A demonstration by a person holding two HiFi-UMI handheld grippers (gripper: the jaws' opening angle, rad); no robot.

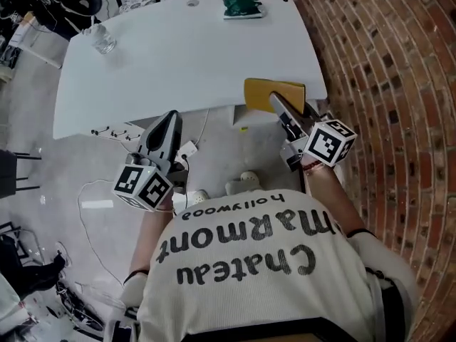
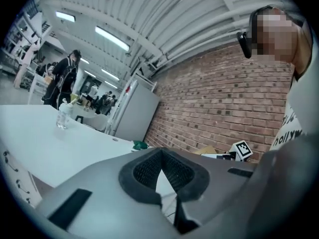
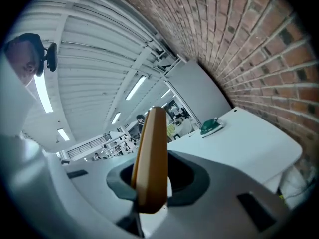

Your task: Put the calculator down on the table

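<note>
One white table carries one clear glass at its far left and one green object at its far edge. Of two grippers, the right gripper reaches level to the table's near edge, clamped on the one yellow calculator held edge-up. The left gripper hangs short of that edge, jaws together and empty.

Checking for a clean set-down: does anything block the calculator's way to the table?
Nothing visible. The calculator in the right hand-held gripper is at the table's bare near edge; glass and green object lie elsewhere.
</note>
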